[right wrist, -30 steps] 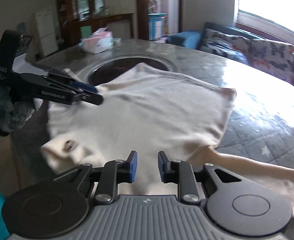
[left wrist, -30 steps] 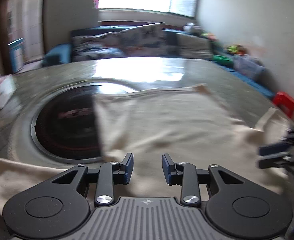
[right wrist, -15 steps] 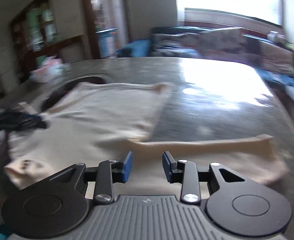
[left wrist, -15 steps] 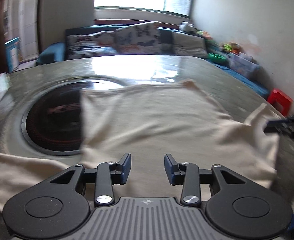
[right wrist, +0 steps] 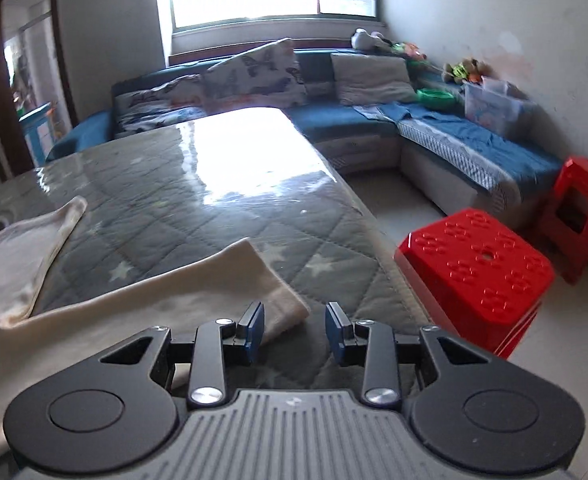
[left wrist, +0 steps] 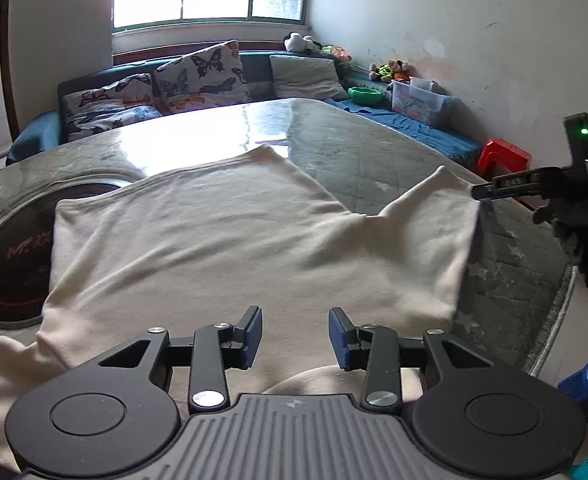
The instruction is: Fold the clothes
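One cream cotton long-sleeved top (left wrist: 221, 240) lies spread on the grey quilted table cover (left wrist: 374, 160), its body partly over the dark round hotplate (left wrist: 9, 256) set into the table, its right sleeve (right wrist: 165, 292) stretched flat toward the table's edge. Nothing shows a crease or a doubled layer for sure, so how far the folding stands cannot be told.

The left gripper (left wrist: 295, 334) hangs just above the near part of the top with its blue-padded jaws apart and nothing between them. The right gripper (right wrist: 294, 330) sits over the sleeve's cuff end, jaws likewise apart and empty; only its left pad overlaps the cloth.

Risks, as a judgement: a pinch at the cuff could catch only one layer or miss, since the cuff lies off-centre to the jaws. The glossy cover looks slippery, so a pull may drag the whole garment. The sleeve also lies near the table's edge and could slide off.

Counted: one garment, two grippers, two red plastic stools (right wrist: 478, 276), one blue corner sofa (right wrist: 454, 136).
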`<state>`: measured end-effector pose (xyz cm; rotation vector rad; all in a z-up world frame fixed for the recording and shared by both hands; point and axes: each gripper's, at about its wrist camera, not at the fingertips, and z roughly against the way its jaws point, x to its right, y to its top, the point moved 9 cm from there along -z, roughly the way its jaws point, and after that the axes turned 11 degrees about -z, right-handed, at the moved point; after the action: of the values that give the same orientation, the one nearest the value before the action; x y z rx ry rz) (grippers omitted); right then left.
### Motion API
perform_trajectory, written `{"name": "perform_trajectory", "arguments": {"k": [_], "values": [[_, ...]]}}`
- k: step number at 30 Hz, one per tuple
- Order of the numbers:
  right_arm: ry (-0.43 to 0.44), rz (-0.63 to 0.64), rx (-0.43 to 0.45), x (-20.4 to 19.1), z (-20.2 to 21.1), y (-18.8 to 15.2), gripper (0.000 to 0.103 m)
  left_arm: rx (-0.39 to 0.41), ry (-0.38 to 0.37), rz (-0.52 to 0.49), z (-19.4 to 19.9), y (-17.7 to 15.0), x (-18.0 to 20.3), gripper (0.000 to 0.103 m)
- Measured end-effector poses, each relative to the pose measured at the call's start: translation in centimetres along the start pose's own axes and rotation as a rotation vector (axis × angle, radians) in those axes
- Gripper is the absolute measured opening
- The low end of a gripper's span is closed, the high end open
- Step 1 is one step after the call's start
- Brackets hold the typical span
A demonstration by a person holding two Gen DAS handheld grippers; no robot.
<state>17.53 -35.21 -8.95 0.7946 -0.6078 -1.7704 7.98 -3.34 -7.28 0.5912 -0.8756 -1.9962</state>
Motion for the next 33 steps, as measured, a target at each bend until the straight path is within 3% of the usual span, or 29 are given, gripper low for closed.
{"name": "perform_trajectory", "arguments": {"k": [4,5,8,14,20,23,28,33], "values": [[0.012,-0.013,0.008,0.0,-0.7,0.2,0.030,0.000,0.000,-0.008,-0.1,0.5,0.8,0.042],[0.018,-0.011,0.010,-0.1,-0.7,0.1,0.020,0.000,-0.003,-0.012,-0.2,0.6,1.1,0.043],[0.025,0.002,0.024,-0.6,-0.3,0.0,0.005,0.000,-0.012,-0.026,-0.3,0.9,1.9,0.043],[0.027,0.003,0.098,-0.3,2.2,1.7,0.004,0.014,-0.053,-0.063,-0.8,1.6,4.2,0.043],[0.021,-0.004,0.068,0.3,1.7,0.6,0.004,0.001,-0.063,-0.114,-2.1,1.0,6.2,0.043],[0.046,0.007,0.097,-0.6,3.0,1.5,0.004,0.023,-0.046,-0.093,-1.3,1.3,5.2,0.043],[0.126,0.071,0.153,-4.1,6.6,3.8,0.004,0.060,-0.018,-0.055,0.1,1.8,3.5,0.046],[0.256,0.207,0.201,-11.1,11.4,5.5,0.004,0.070,0.052,0.009,1.7,0.7,0.0,0.047]]}}
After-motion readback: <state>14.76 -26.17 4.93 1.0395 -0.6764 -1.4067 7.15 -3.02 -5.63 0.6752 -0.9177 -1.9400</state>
